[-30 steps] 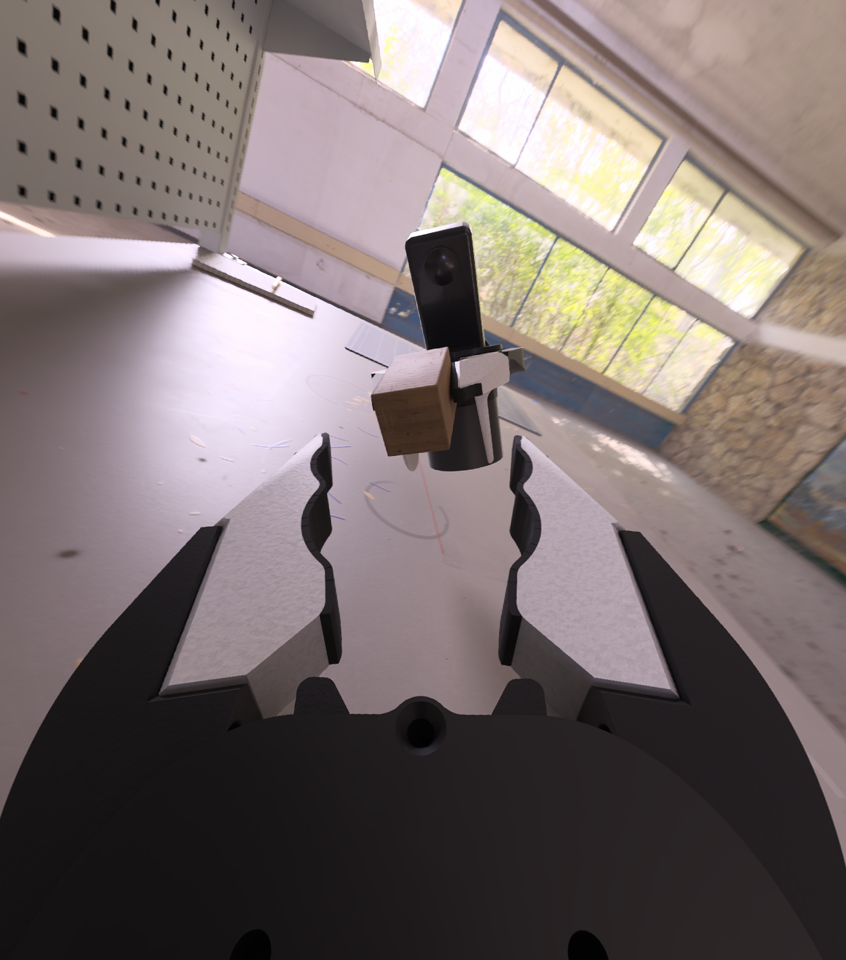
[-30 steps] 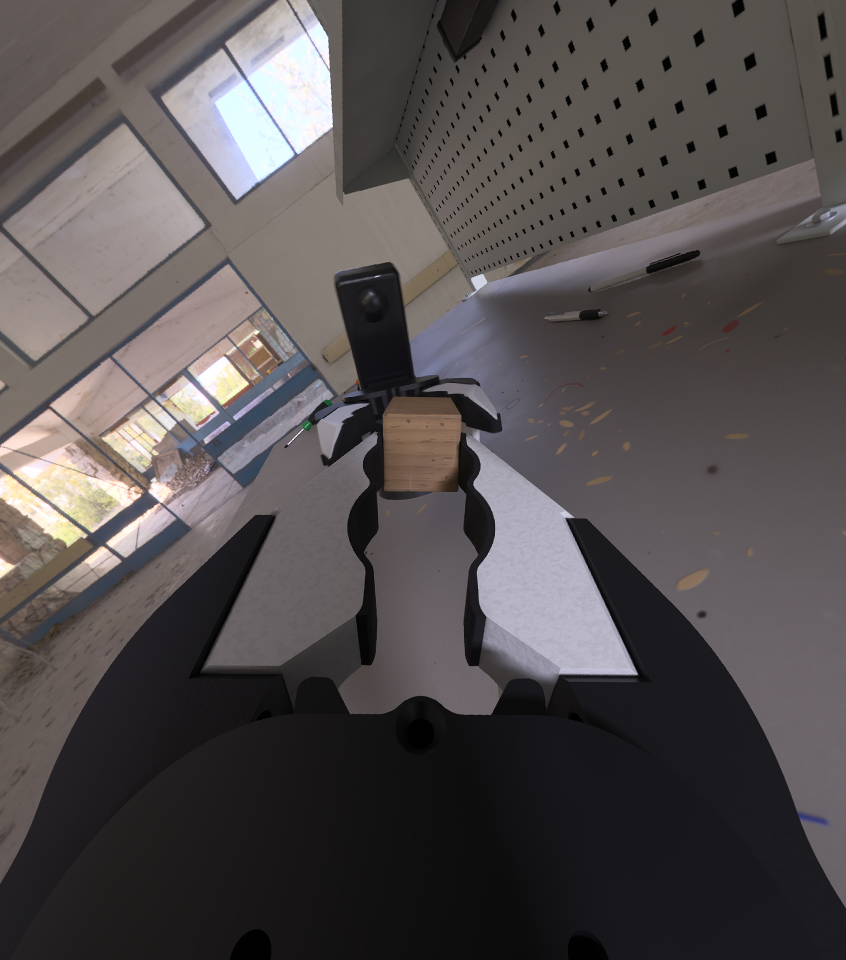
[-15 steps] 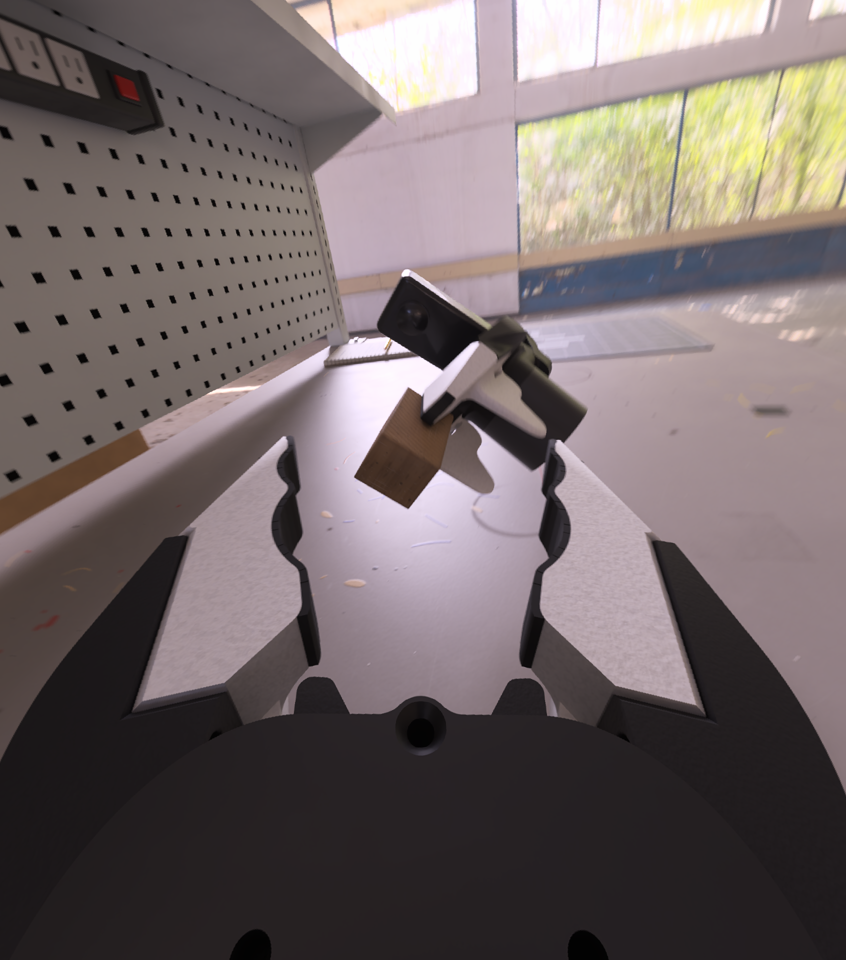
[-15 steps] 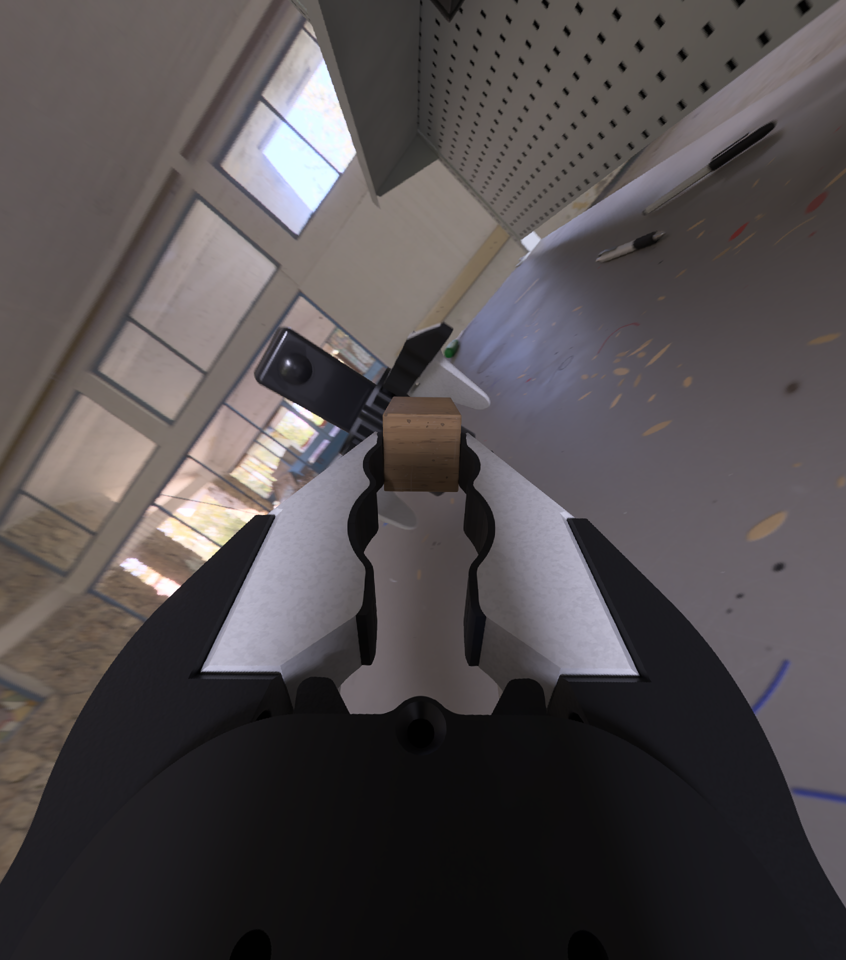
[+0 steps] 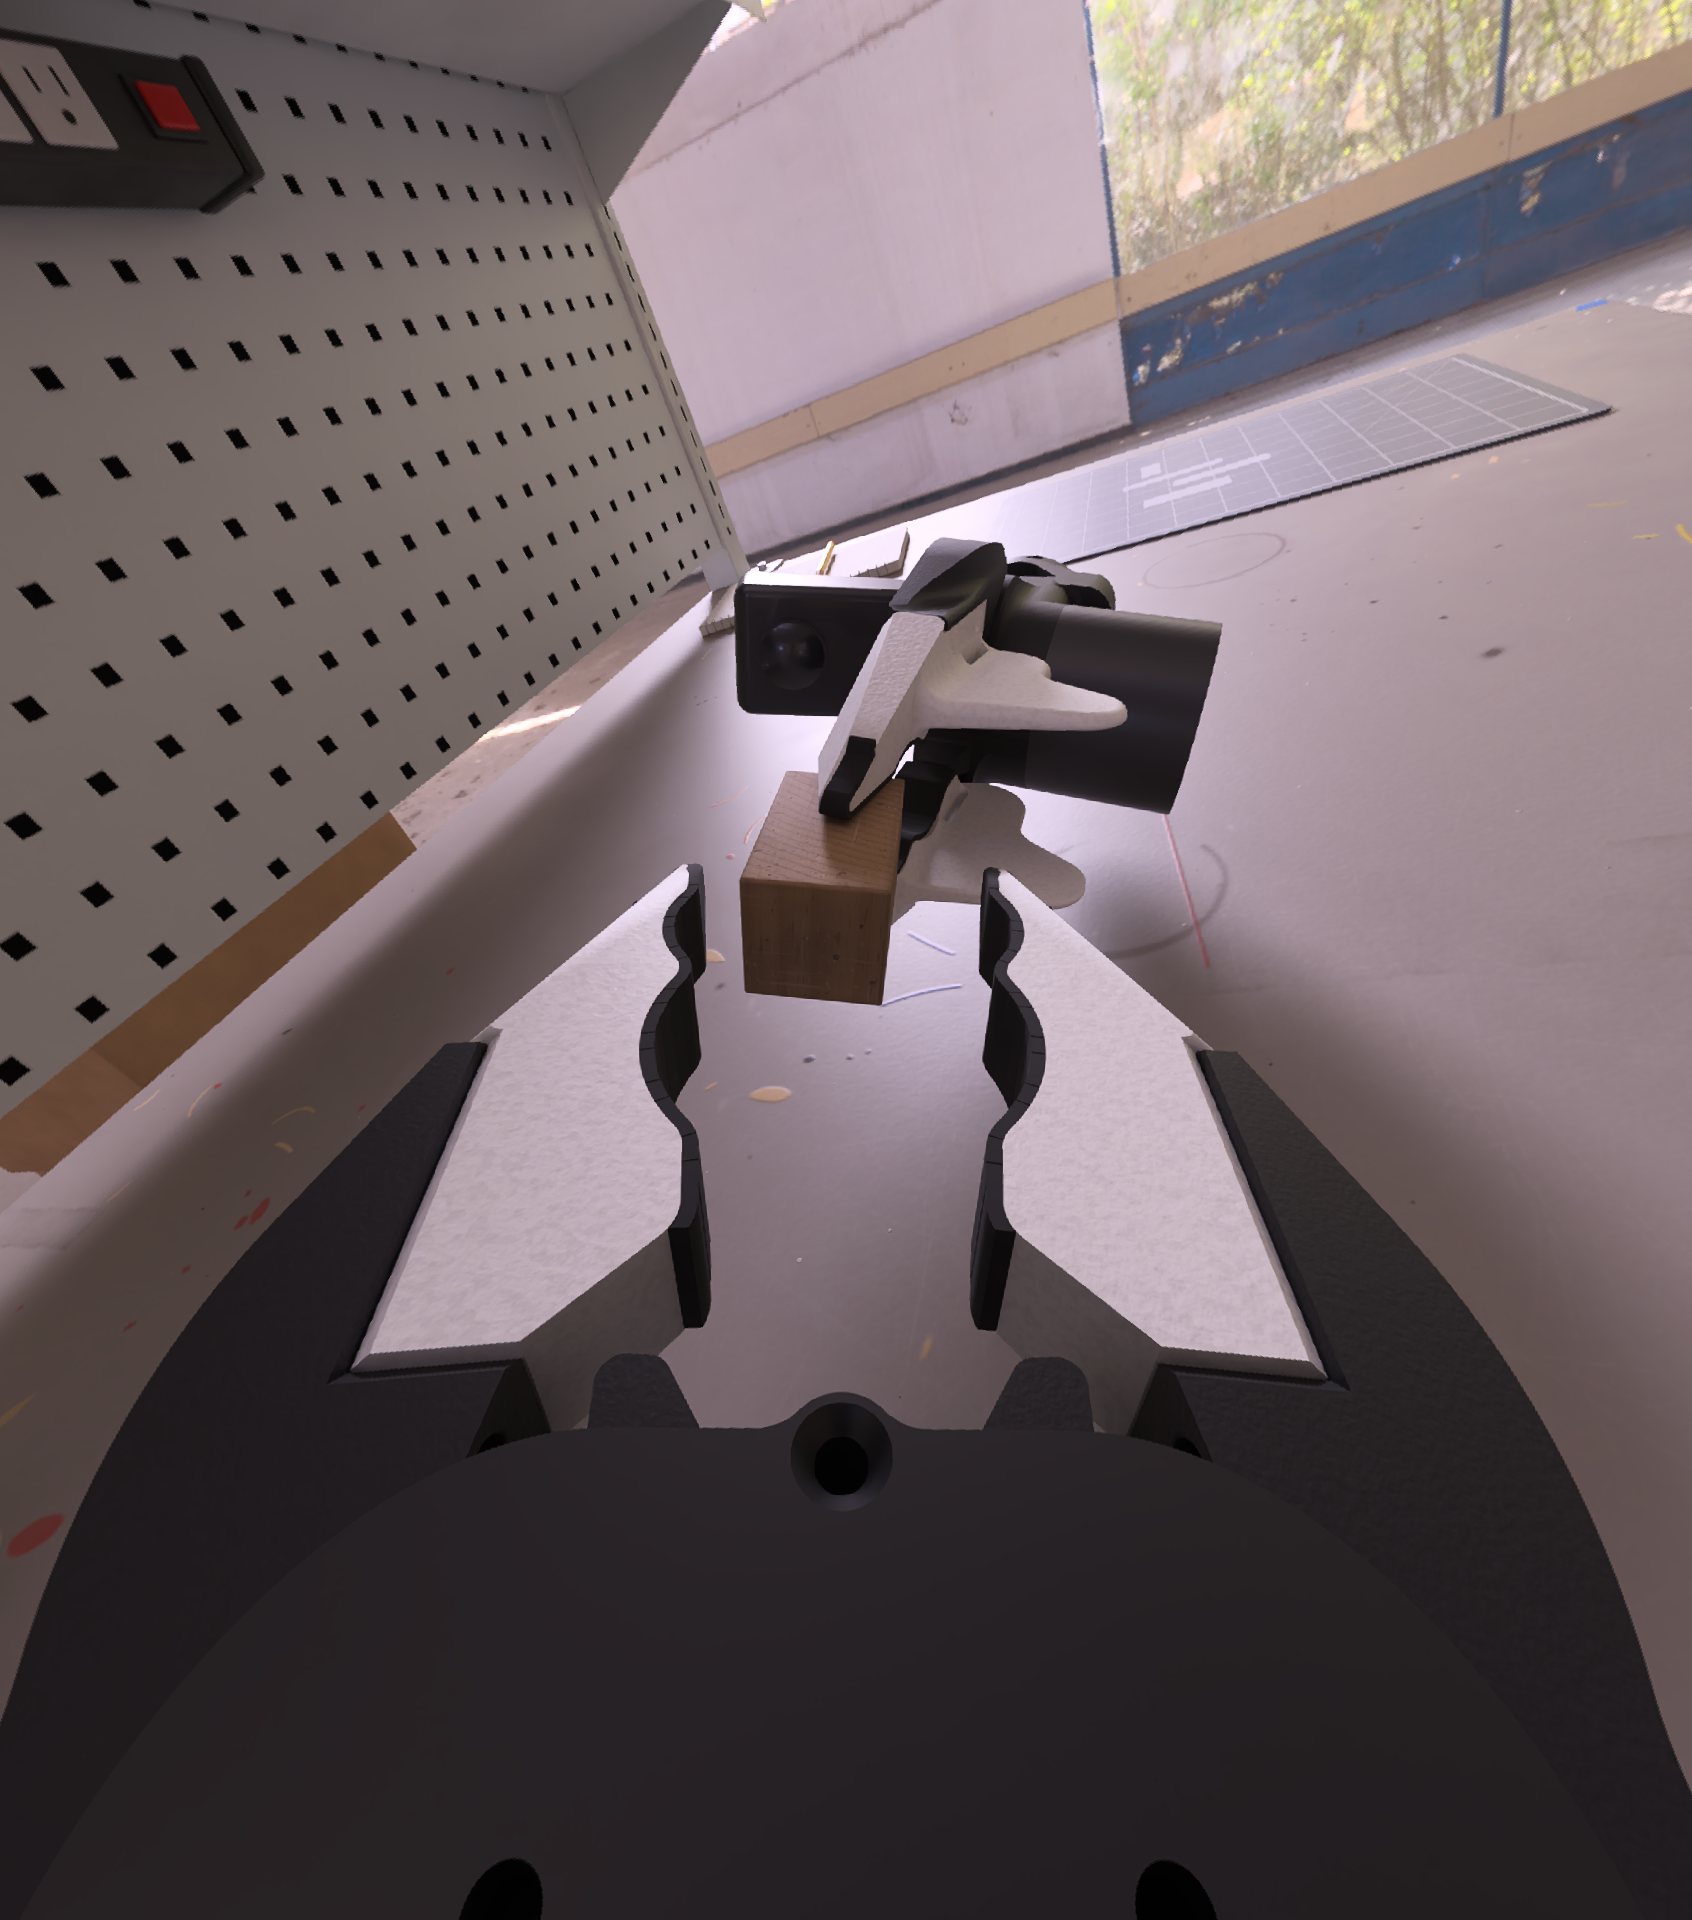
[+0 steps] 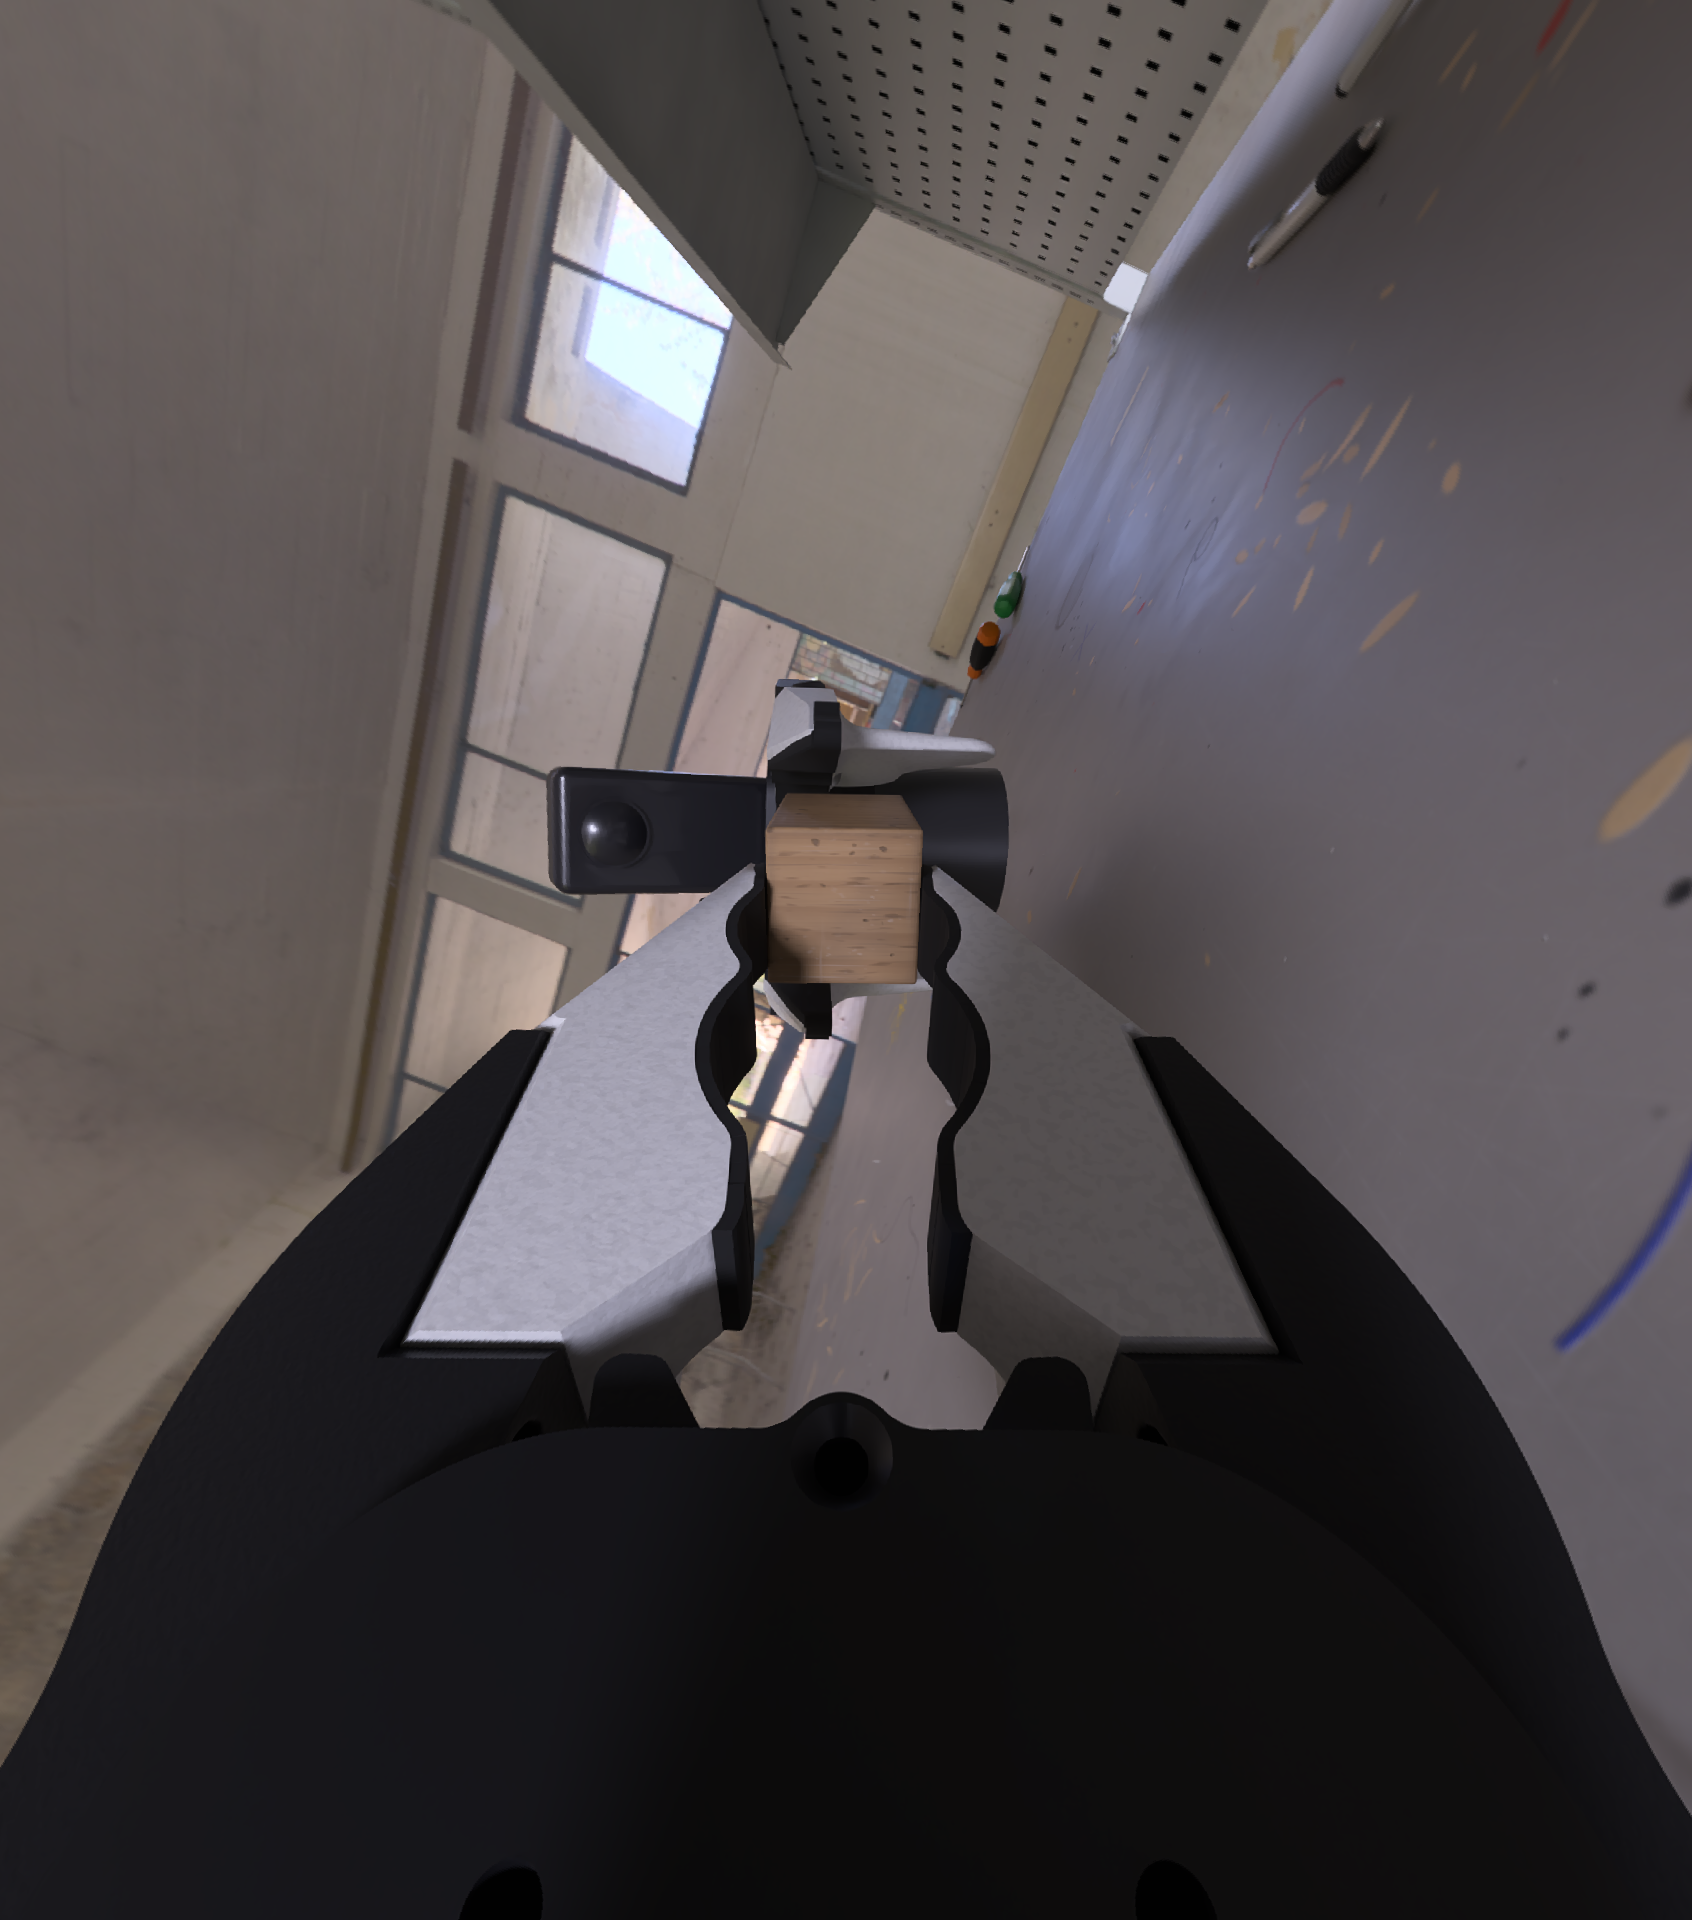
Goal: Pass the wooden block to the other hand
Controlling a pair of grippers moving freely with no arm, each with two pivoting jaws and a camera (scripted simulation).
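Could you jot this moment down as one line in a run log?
stage: handover approach | wooden block: clamped in right gripper | left gripper: open, block just ahead of fingertips, untouched

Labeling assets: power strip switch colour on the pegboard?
Red switch on a black power strip; left wrist view.

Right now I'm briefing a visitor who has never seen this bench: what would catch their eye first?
The wooden block, pinched at the tips of the right gripper above the grey bench. The open left gripper faces it, fingertips flanking the block without touching. Behind stands a white pegboard bearing a black power strip.
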